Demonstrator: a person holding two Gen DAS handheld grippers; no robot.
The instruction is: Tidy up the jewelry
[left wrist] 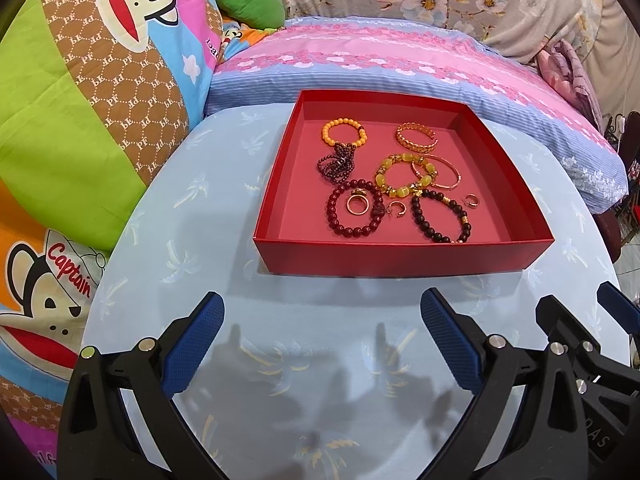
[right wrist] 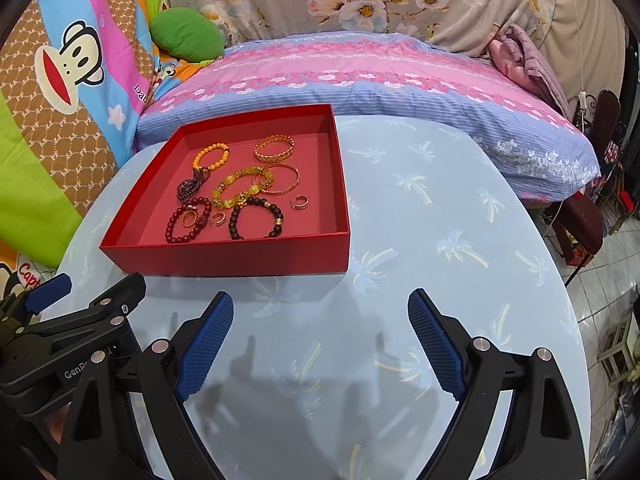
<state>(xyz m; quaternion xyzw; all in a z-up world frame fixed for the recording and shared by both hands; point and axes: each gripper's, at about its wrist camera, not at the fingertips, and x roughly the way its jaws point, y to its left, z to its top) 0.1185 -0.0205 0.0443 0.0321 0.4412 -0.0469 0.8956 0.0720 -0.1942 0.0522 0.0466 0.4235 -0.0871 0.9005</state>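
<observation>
Left gripper: fingers spread wide, nothing between them, blue pads facing inward. It hovers above the table, just short of the near wall of the red box.

Right gripper: likewise spread, empty, over bare tabletop to the right of the box's near corner. Both grippers sit side by side; each shows at the edge of the other's view.

Red box: shallow, open-topped, resting on the round light-blue table with palm-tree print. All jewelry lies inside it, loosely grouped toward the middle:
- orange bead bracelet, far left, touching a dark, bunched beaded strand just below it
- gold filigree bangle, far right
- yellow chunky-bead bracelet, centre, overlapping a thin rose-gold bangle
- dark red bead bracelet, near left, with a gold ring lying inside its loop
- black bead bracelet, near centre
- two small open ring-shaped pieces, one between the red and black bracelets, one right of the black one

Beyond the table: pink-and-blue bedding, cartoon-monkey quilt at left.
</observation>
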